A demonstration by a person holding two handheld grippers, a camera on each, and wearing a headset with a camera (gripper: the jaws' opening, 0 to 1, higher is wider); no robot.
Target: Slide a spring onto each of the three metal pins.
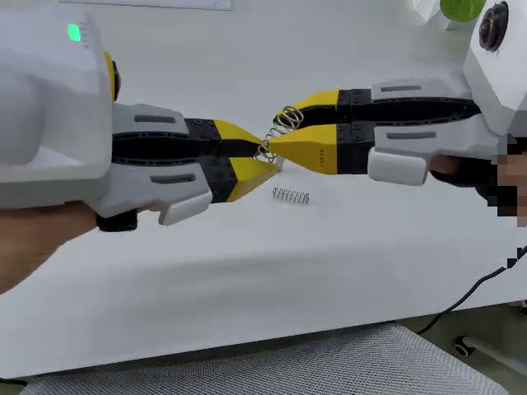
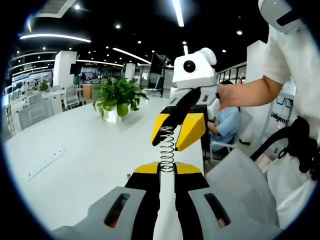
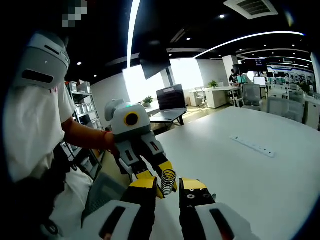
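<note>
Held spring: the spring (image 1: 282, 125) hangs in the air above the white table (image 1: 247, 263), spanning the tips of both grippers.
Left gripper: the left gripper (image 2: 167, 167) has its tips together at the spring's lower end. I cannot tell whether they pinch a pin or the coil itself.
Right gripper: the right gripper (image 3: 168, 184) has its jaws slightly apart, closed around the spring's upper end.
Loose spring: a second spring (image 1: 291, 196) lies on the table just below the tips.
Pins: none can be made out clearly.
Progress: probably early or midway. One spring is being handled, one waits, and no finished pin is seen.
</note>
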